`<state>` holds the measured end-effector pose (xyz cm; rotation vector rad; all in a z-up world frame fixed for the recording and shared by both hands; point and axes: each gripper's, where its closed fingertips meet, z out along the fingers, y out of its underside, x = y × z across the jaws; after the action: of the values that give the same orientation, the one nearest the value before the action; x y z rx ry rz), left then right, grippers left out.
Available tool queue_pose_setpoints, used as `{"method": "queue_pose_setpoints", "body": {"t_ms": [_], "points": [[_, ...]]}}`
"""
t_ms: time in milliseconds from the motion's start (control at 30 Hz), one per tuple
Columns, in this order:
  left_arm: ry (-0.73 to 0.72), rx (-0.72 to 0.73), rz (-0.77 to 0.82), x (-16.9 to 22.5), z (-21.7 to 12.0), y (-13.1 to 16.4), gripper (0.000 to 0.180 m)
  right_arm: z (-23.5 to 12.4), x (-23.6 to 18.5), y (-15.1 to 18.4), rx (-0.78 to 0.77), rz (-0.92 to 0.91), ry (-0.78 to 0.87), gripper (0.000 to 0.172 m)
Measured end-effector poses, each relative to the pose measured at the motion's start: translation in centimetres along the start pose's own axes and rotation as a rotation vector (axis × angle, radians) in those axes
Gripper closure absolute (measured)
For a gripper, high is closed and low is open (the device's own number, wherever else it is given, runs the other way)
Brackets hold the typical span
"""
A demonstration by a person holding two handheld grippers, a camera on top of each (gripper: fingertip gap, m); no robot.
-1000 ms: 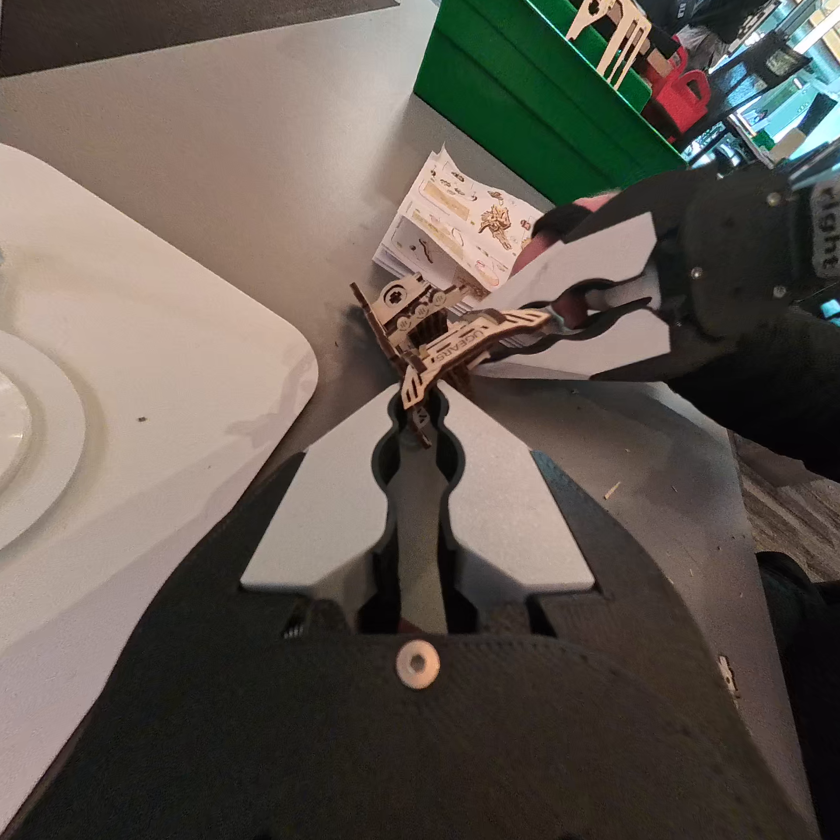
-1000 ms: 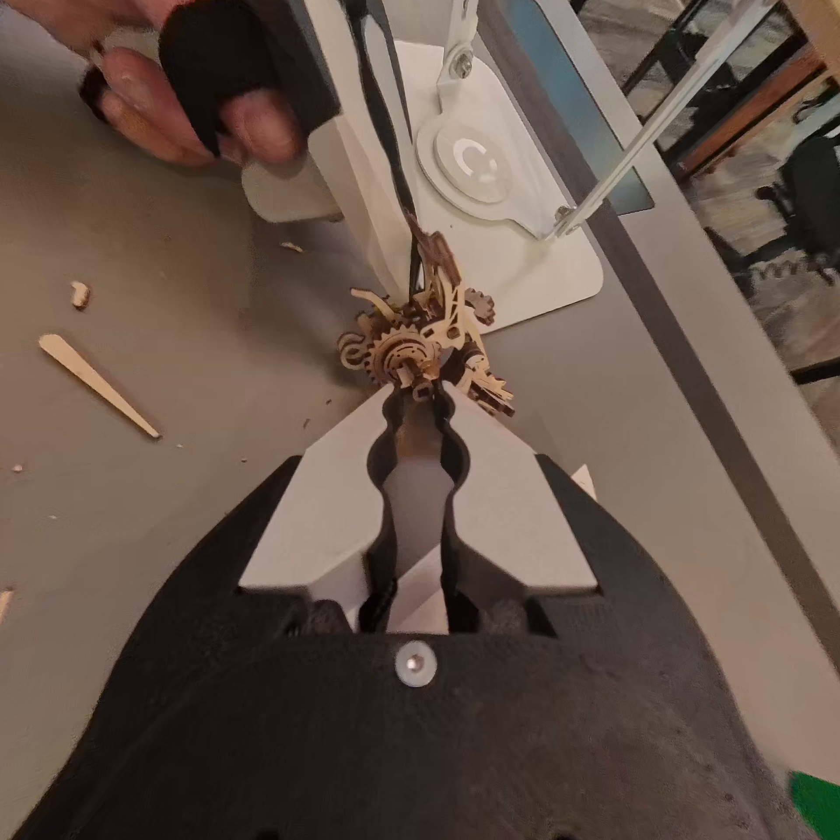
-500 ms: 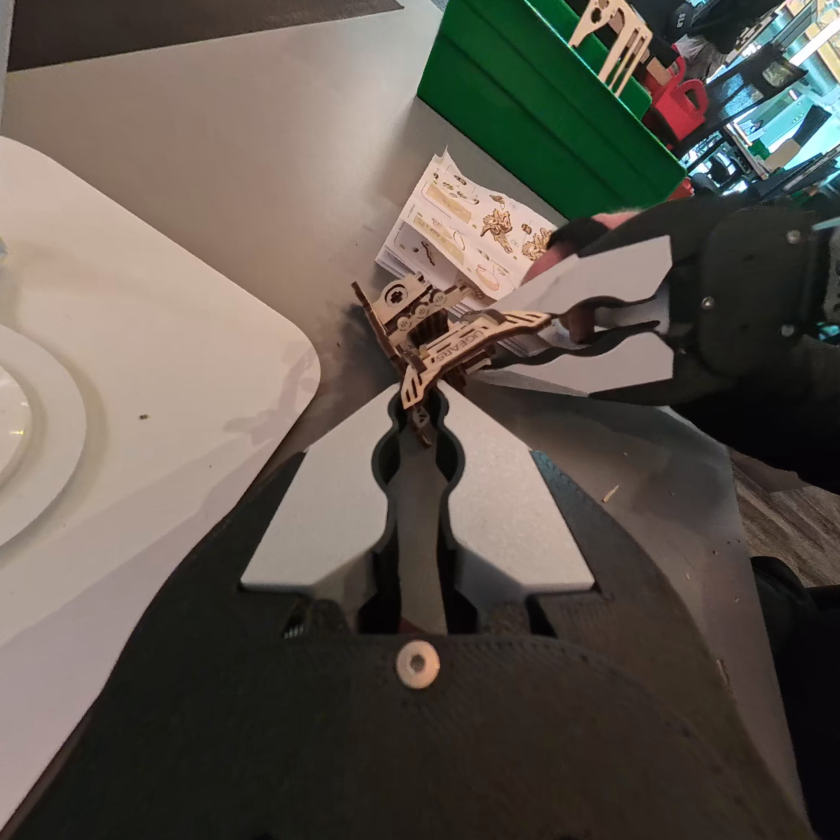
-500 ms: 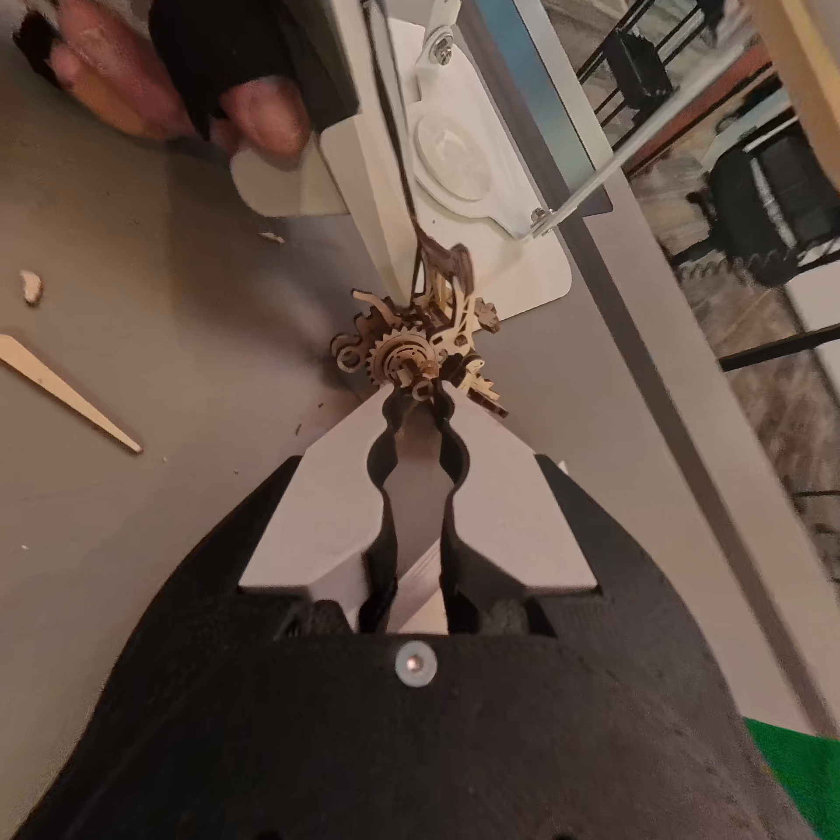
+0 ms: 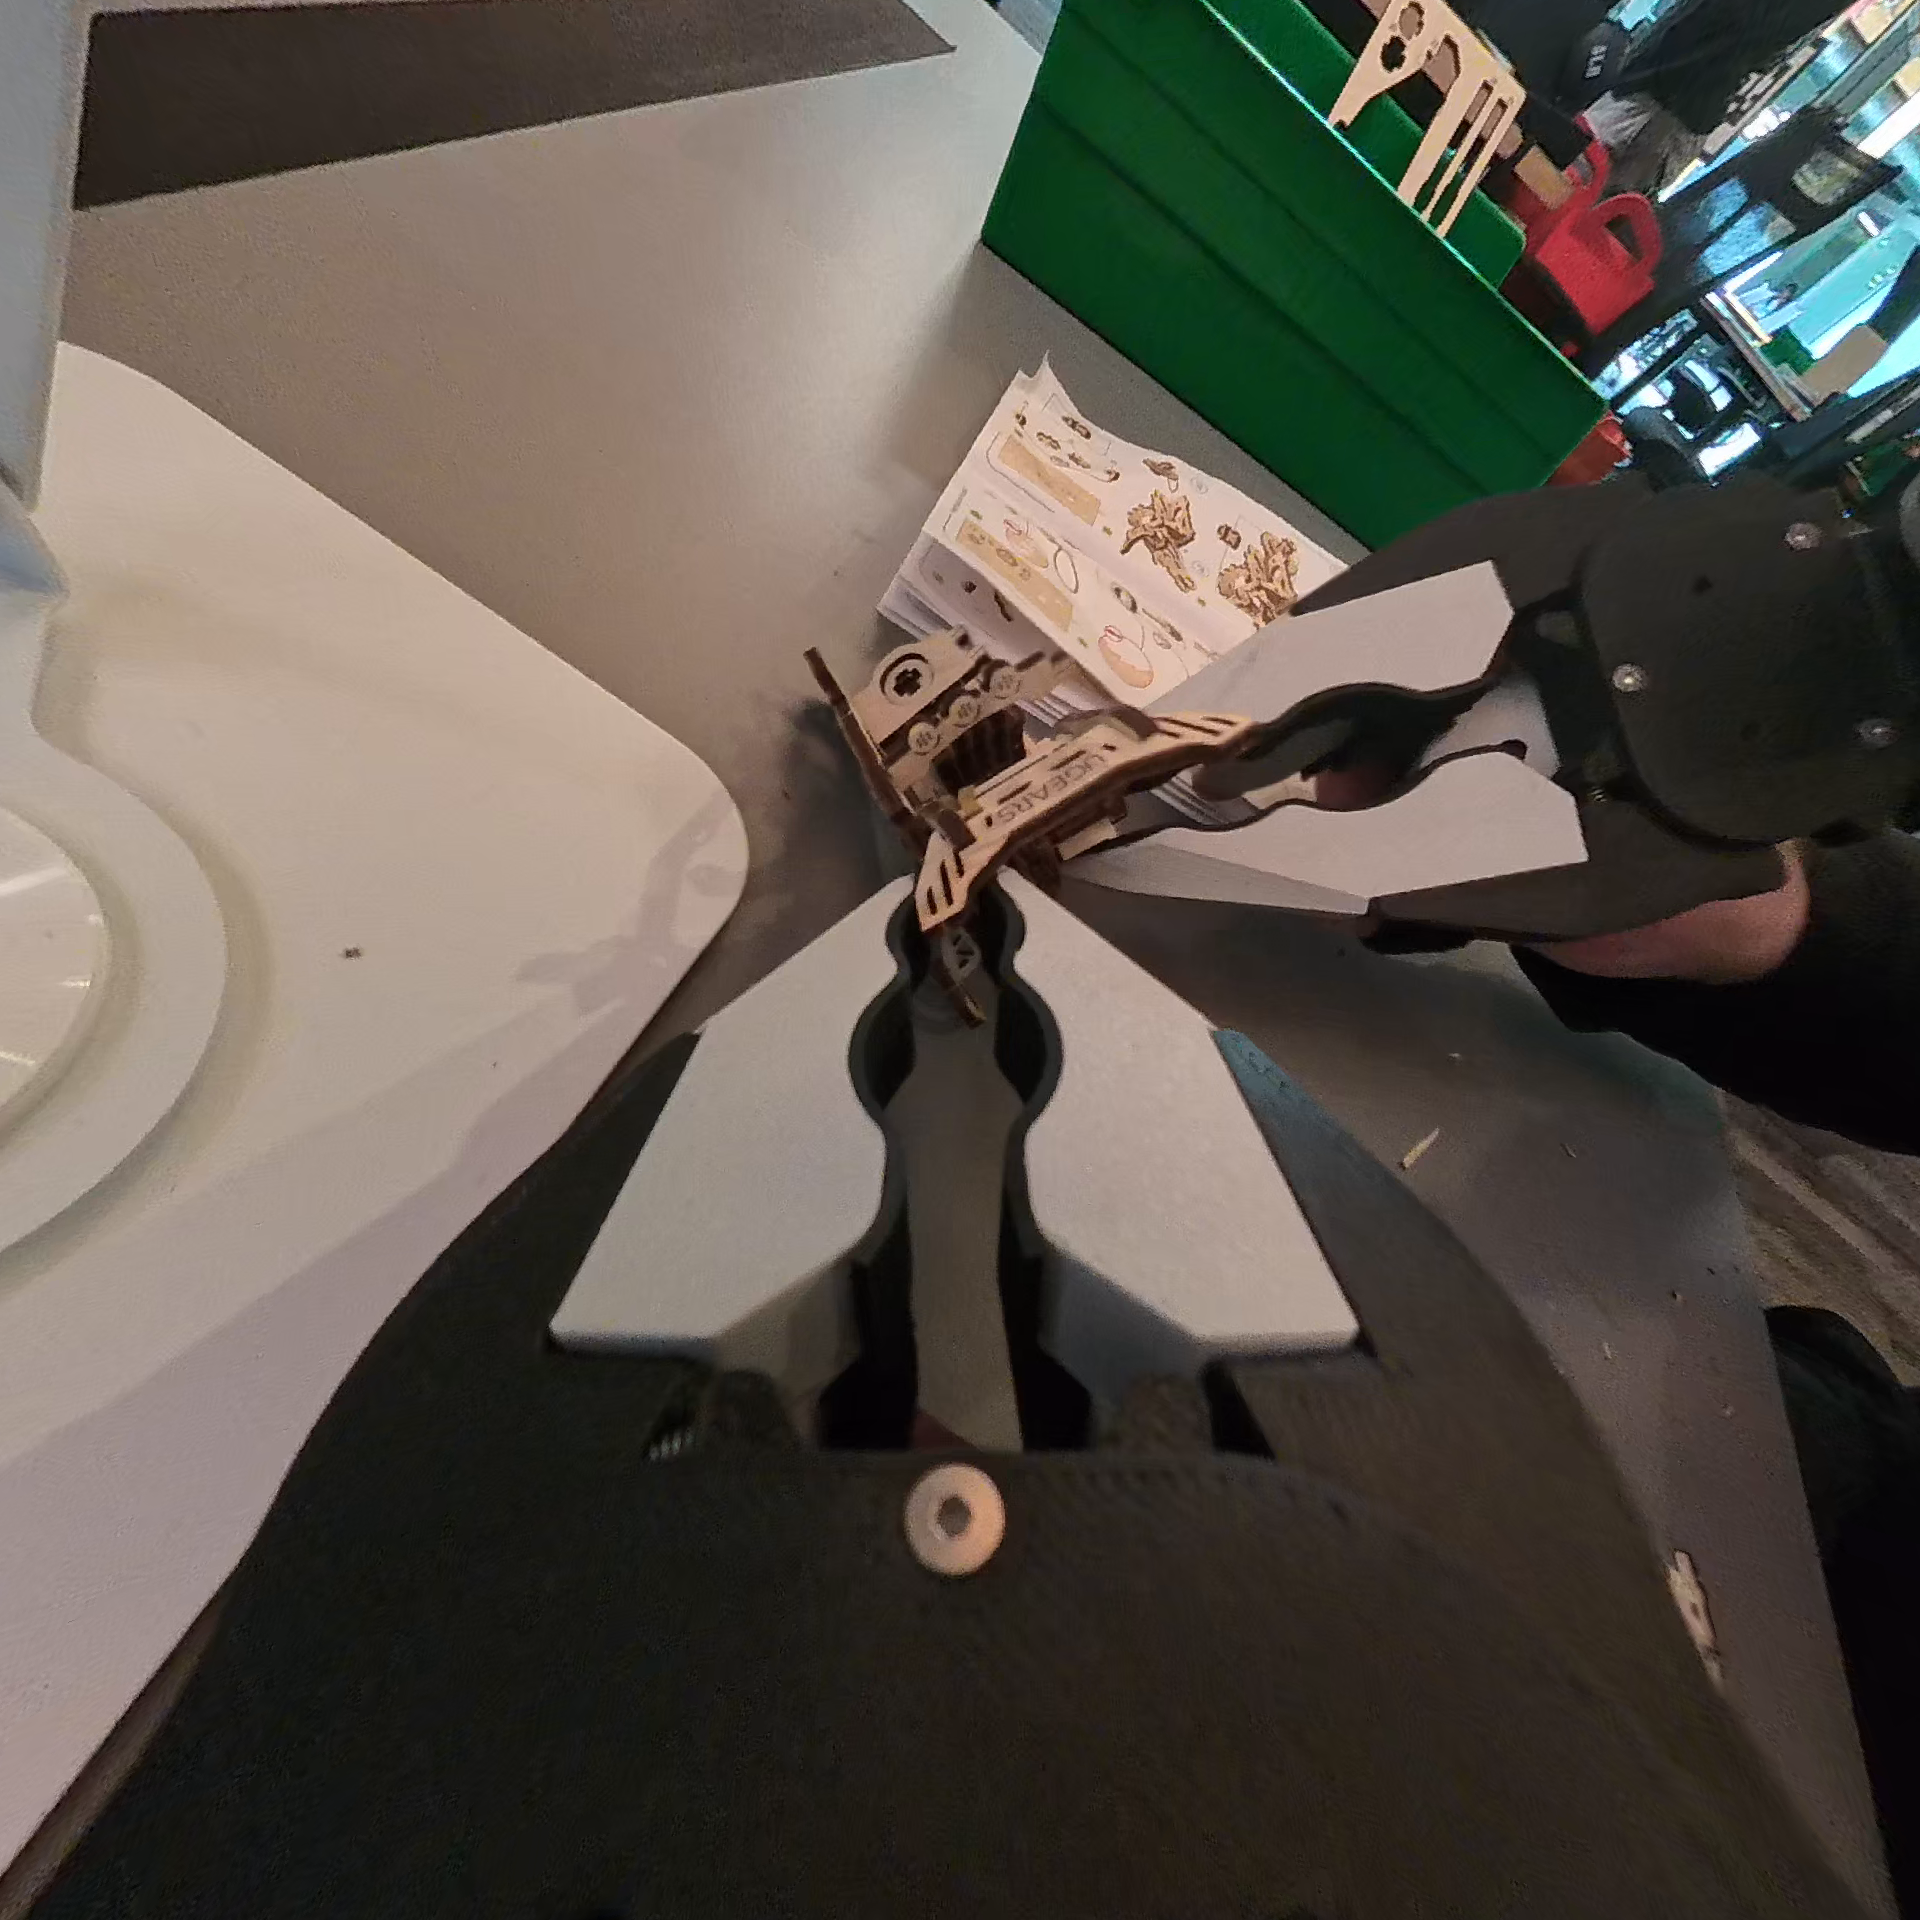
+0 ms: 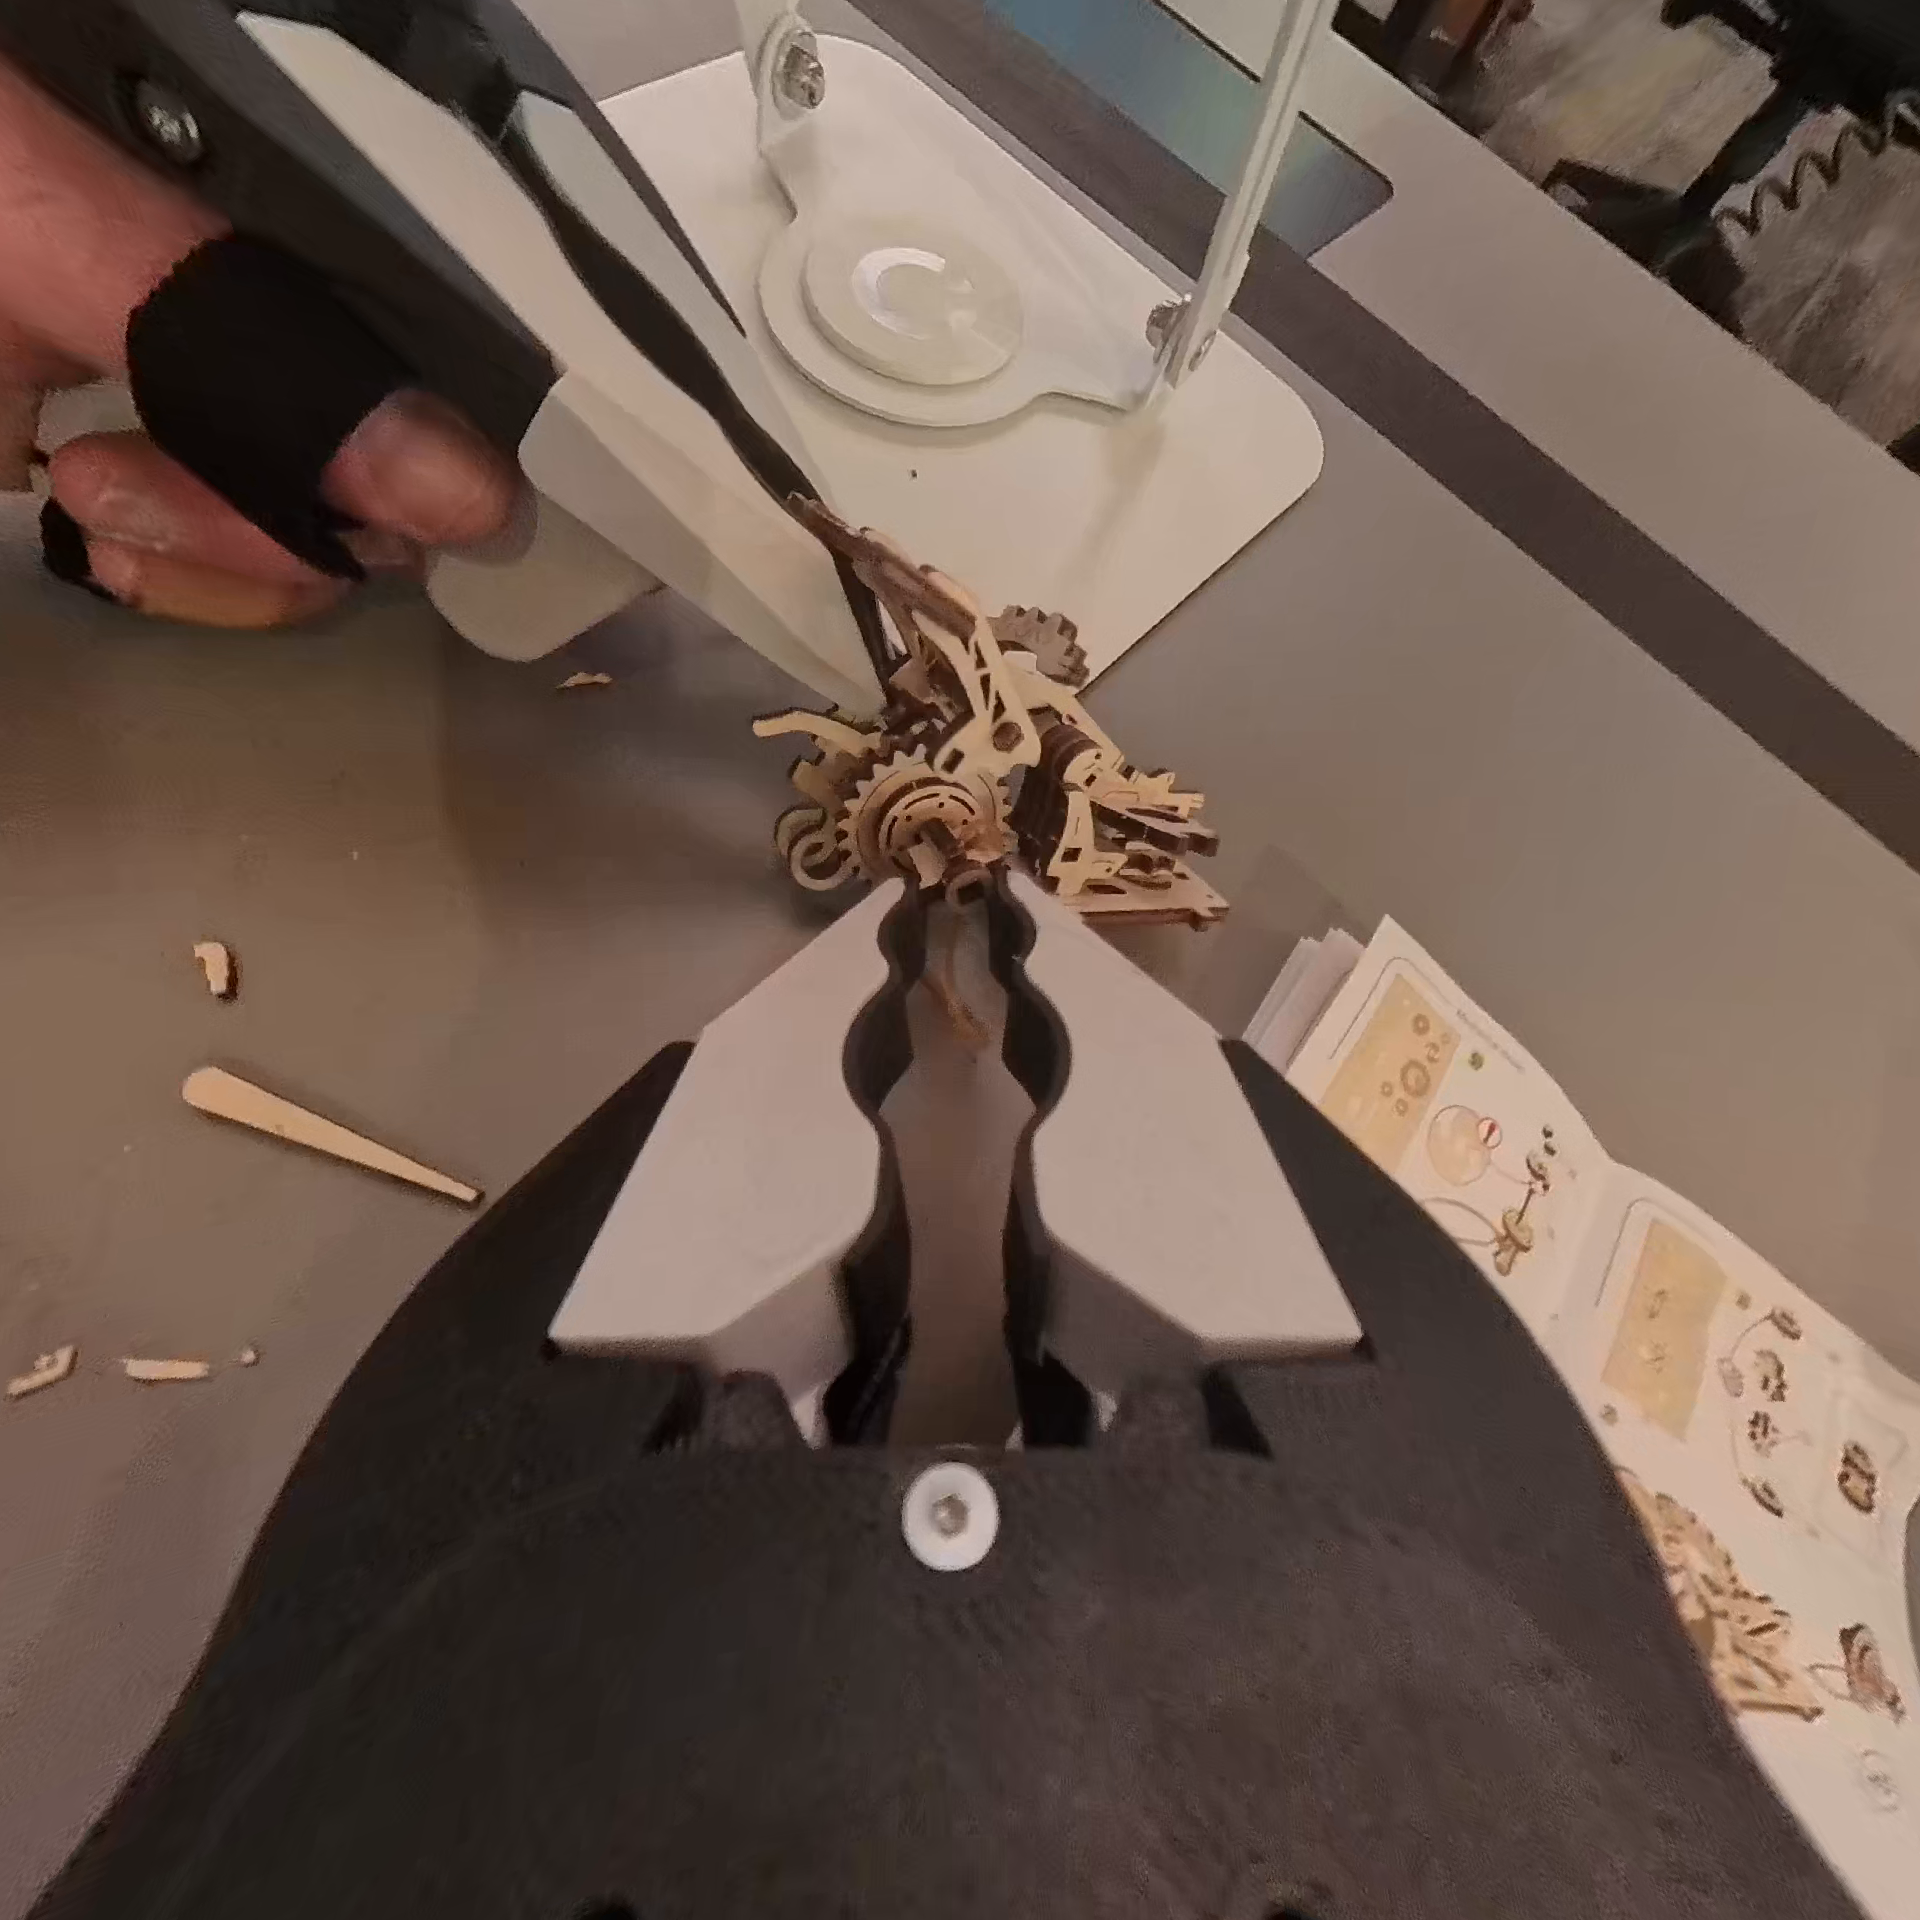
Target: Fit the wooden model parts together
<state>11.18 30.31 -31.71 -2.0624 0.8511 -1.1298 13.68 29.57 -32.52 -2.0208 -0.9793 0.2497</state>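
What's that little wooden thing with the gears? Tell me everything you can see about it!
The wooden model is a small tangle of pale, laser-cut plywood pieces with dark burnt edges: toothed gears, a round hub on a short axle, curly scrolls and slotted arms. It sits low over the grey table, near the white stand base. The left gripper pinches a flat arm; the right gripper pinches the axle end.

model [image 6: 966, 769] on table [image 6: 416, 831], booklet [image 6: 1558, 1195] right, stand base [image 6: 1195, 457] behind
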Motion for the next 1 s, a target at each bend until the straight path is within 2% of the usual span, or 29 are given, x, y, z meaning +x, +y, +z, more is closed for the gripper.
{"method": "queue_pose_setpoints", "body": {"t_ms": [333, 567, 1000], "points": [[-0.038, 0.009, 0.042, -0.05, 0.01, -0.09, 0.175, 0.23, 0.16, -0.13, -0.009, 0.216, -0.116, 0.163], [-0.055, 0.012, 0.067, -0.05, 0.07, -0.15, 0.175, 0.29, 0.36, -0.02, -0.056, 0.171, -0.139, 0.163], [0.0, 0.013, -0.003, -0.18, -0.04, -0.26, 0.175, 0.35, 0.53, -0.12, -0.028, -0.142, -0.121, 0.163]]}}
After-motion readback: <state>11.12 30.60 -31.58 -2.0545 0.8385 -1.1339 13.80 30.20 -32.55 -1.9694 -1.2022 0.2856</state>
